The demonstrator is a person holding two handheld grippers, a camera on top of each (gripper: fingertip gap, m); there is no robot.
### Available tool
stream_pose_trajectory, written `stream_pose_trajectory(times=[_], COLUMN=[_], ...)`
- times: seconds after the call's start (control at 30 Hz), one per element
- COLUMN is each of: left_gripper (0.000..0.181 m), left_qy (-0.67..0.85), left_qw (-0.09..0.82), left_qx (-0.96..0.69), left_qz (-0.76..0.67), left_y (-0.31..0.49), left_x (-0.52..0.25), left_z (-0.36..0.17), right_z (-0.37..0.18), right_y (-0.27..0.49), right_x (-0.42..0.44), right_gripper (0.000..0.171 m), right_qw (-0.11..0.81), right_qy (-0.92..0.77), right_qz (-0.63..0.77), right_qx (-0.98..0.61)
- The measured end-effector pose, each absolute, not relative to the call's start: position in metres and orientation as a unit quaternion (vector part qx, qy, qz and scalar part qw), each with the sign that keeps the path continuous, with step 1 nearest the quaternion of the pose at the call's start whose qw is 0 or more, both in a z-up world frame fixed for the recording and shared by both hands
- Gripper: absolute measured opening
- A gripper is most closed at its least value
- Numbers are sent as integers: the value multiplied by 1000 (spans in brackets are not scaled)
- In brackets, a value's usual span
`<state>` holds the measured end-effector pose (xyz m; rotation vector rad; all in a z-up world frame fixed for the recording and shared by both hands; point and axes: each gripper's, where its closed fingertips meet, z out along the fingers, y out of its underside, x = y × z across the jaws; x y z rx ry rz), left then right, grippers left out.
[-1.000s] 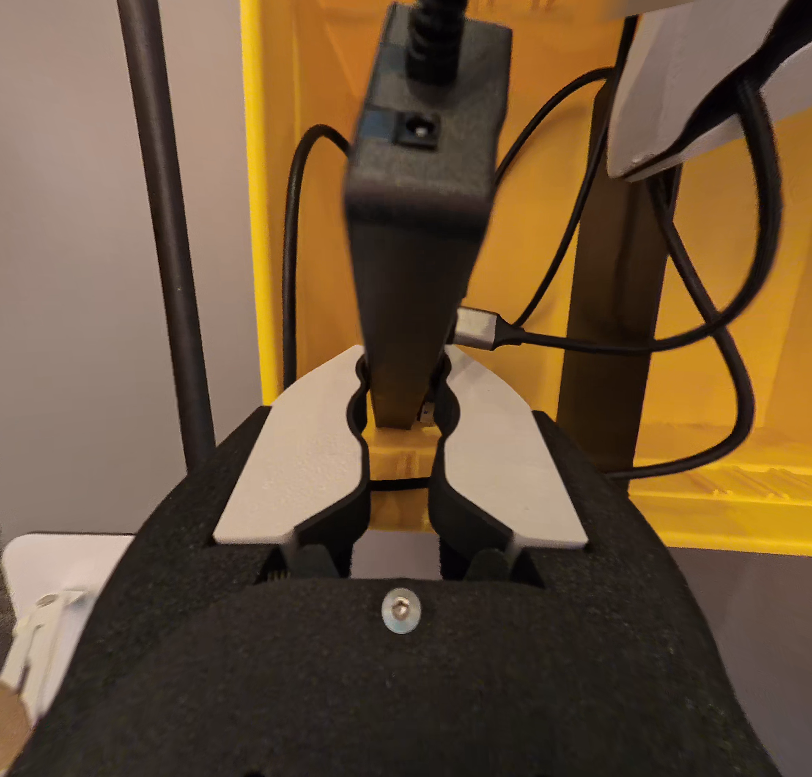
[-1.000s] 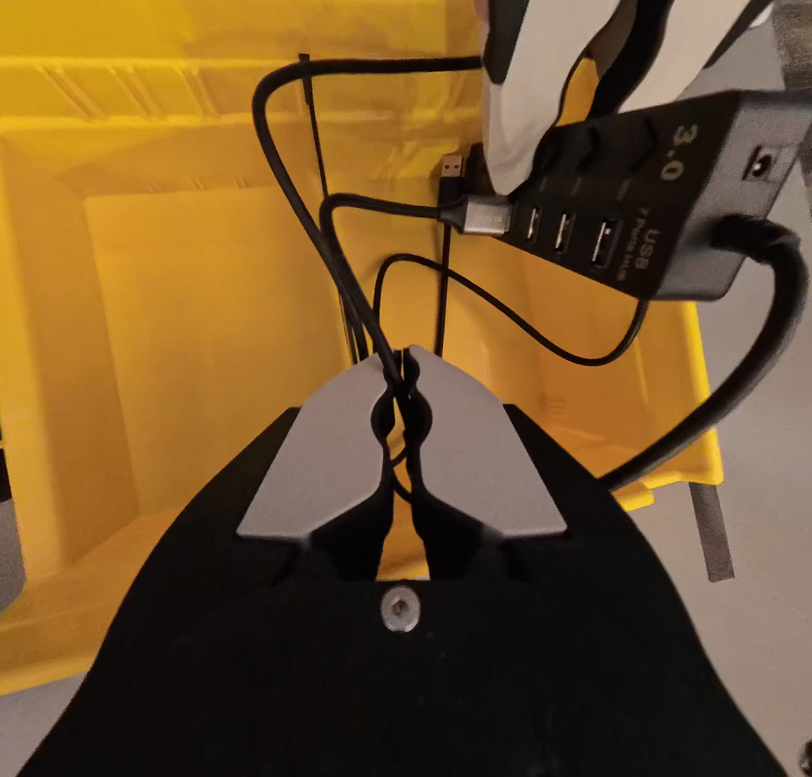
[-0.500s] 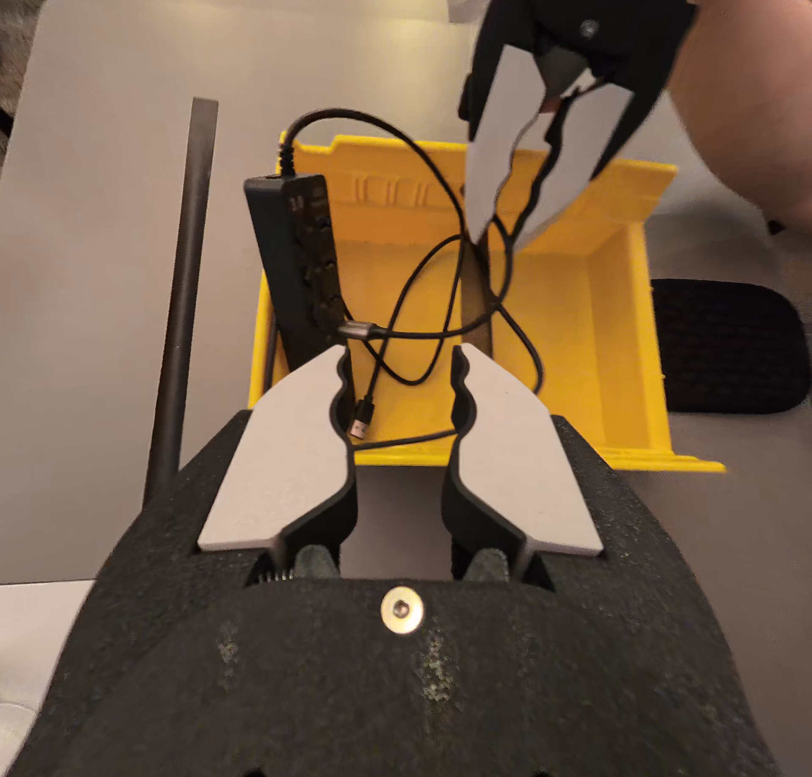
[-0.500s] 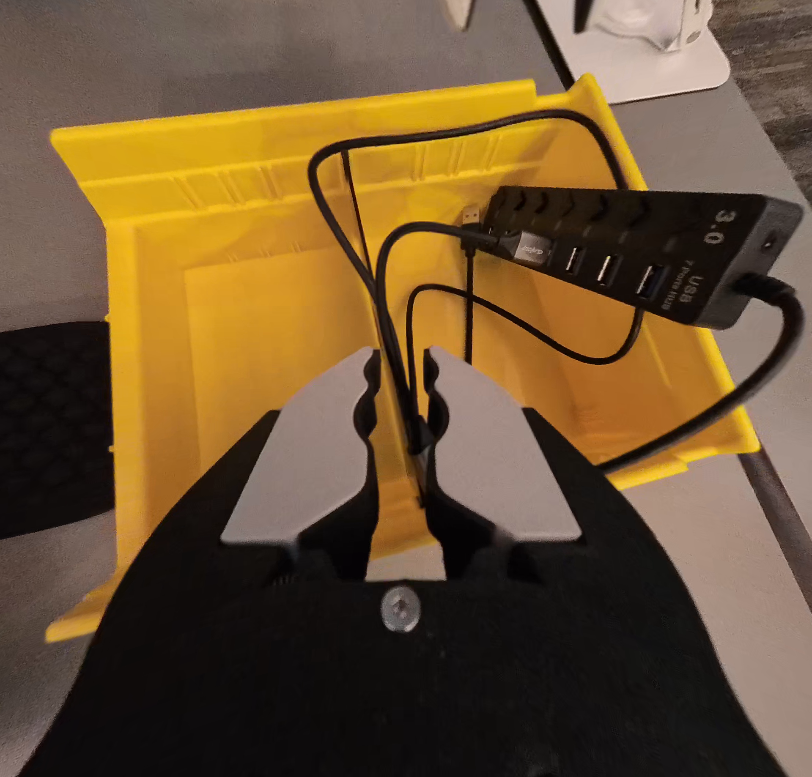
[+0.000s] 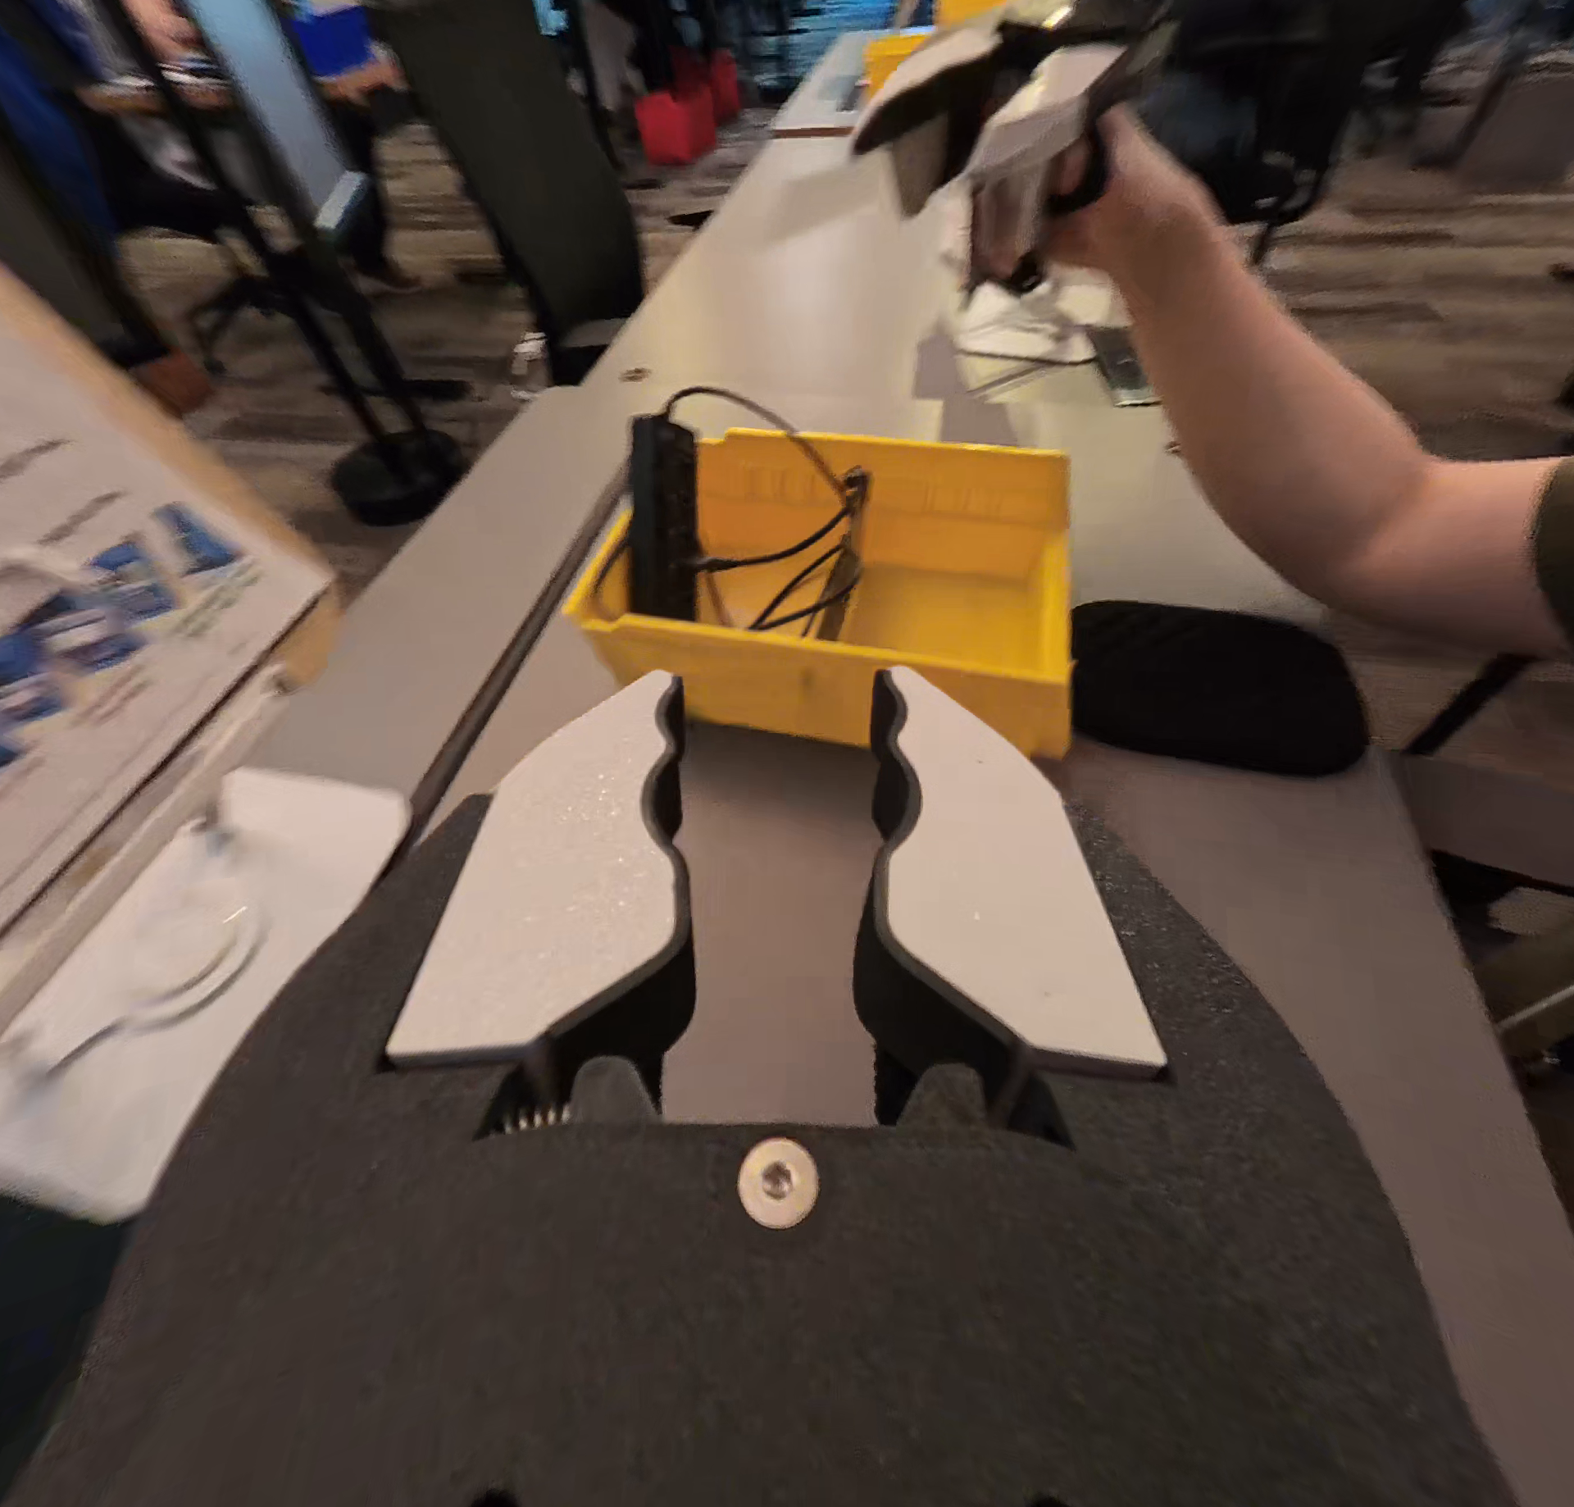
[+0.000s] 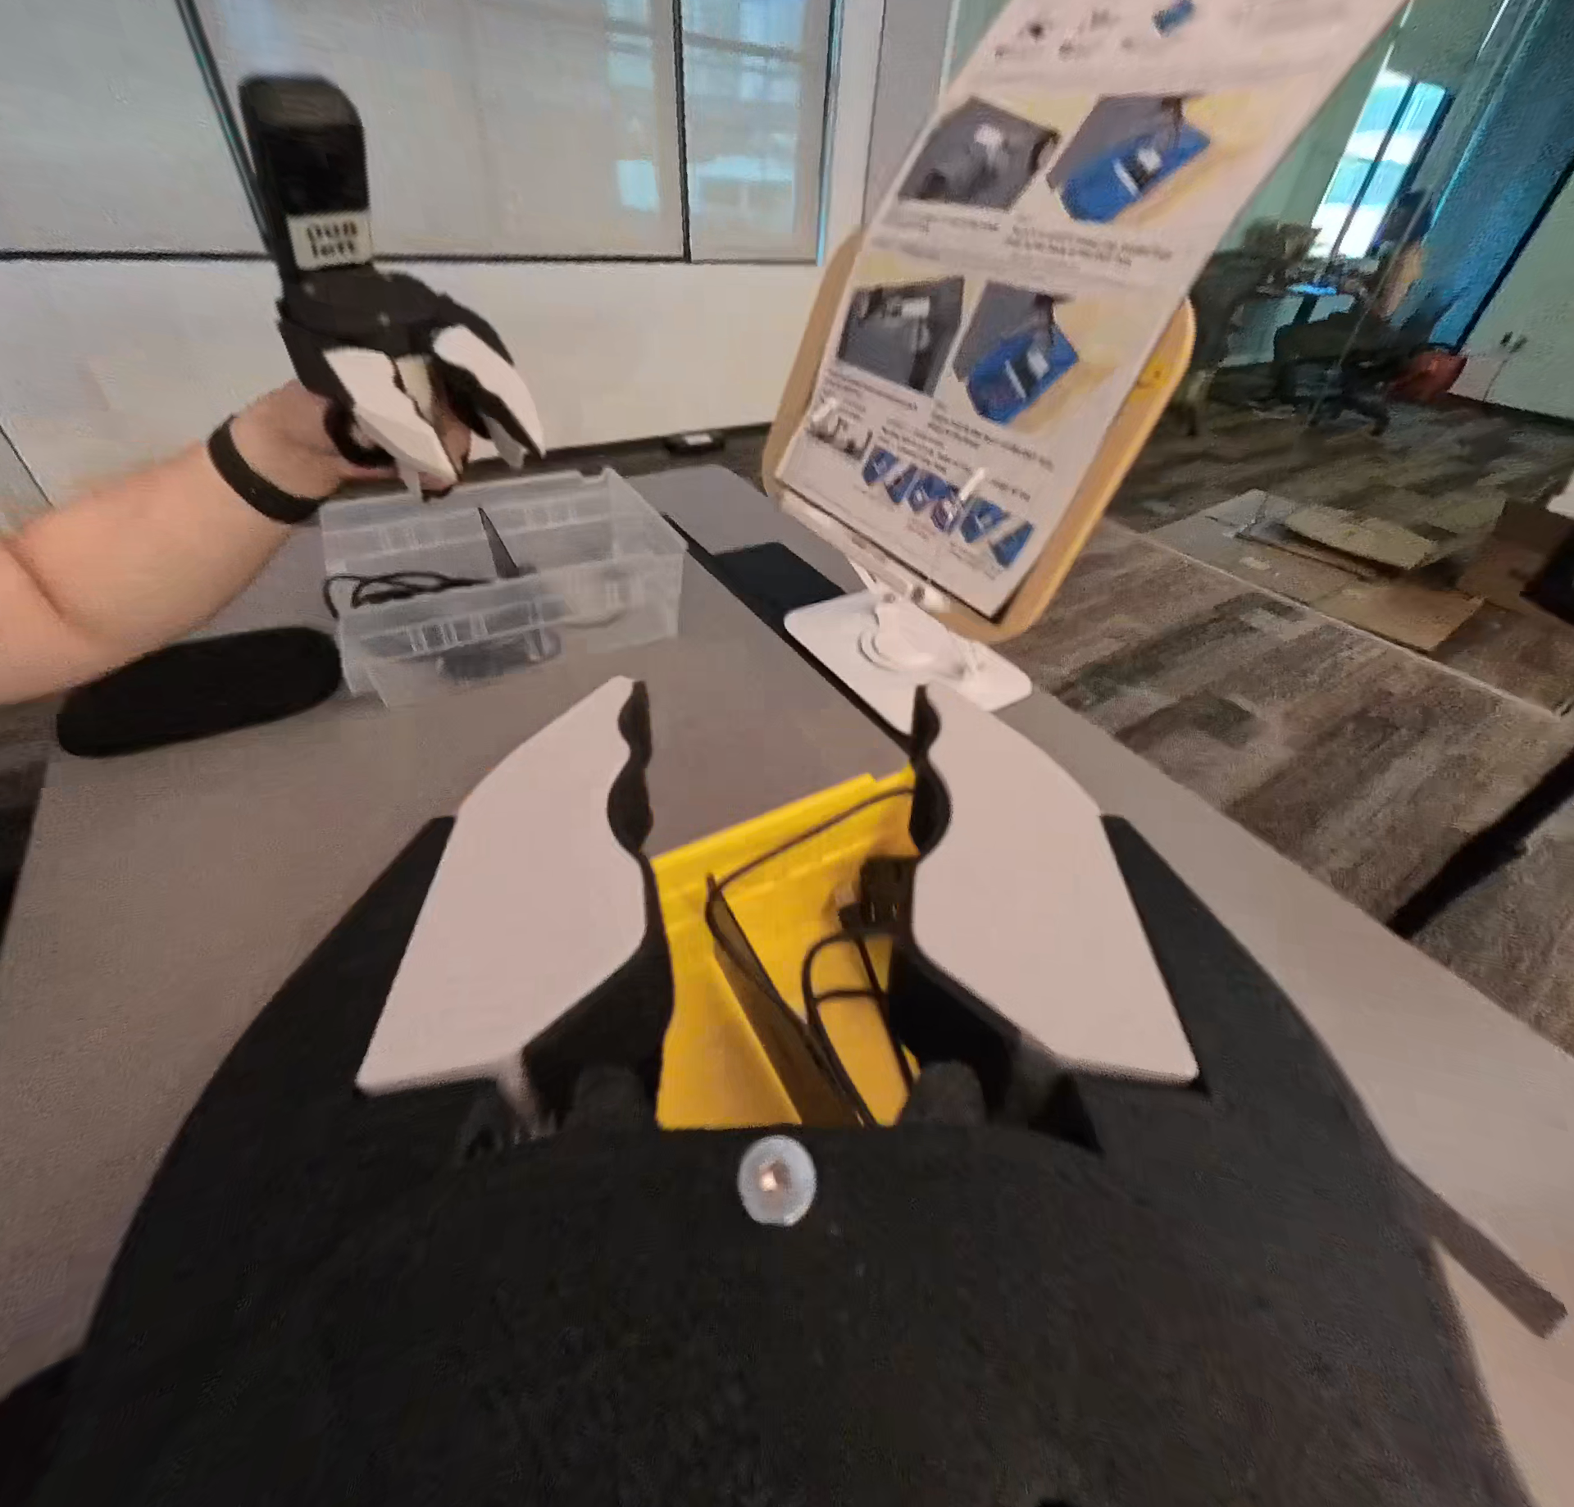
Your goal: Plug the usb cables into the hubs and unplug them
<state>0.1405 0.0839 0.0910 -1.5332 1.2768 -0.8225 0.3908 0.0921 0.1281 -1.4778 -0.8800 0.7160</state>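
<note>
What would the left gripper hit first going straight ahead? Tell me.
Probably the near wall of the yellow bin, which sits directly beyond the open left gripper on the table; depth is uncertain, and if it passes above, the black hub.

yellow bin [image 5: 852, 682]: smooth, slightly glossy plastic
desk [image 5: 1192, 853]: matt grey laminate
left gripper [image 5: 775, 776]: fine-grained matt grey fingers [image 5: 562, 870]
clear box [image 6: 511, 546]: transparent plastic

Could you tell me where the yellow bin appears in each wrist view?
Left wrist view: yellow bin sits centre frame, beyond the open fingertips, on the grey table.
Right wrist view: it shows low, between the open fingers.
Shared landmark: the black USB hub standing inside it.
</note>
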Motion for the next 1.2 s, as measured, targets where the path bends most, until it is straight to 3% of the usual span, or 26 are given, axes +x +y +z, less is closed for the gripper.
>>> stream_pose_trajectory(times=[0.27, 0.37, 0.5, 0.77, 1.2], left_gripper=[34, 29, 38, 36, 19], left_qy=[437, 428, 444, 508, 541], left_qw=[518, 468, 371, 242, 169], left_qx=[-717, -764, -811, -826, -820], left_qz=[-164, -118, -90, -30, 84], left_y=[73, 67, 45, 6, 53], left_x=[-5, -49, -93, -136, -150], left_z=[76, 47, -3, -73, -120], right_z=[197, 190, 167, 132, 129], right_y=[85, 88, 86, 111, 107], right_x=[314, 293, 271, 265, 253], right_gripper=[54, 53, 49, 49, 46], right_qw=[667, 652, 649, 601, 613], right_qy=[-366, -369, -379, -404, -445], right_qz=[204, 210, 249, 220, 183], right_qx=[-616, -629, -611, -653, -627])
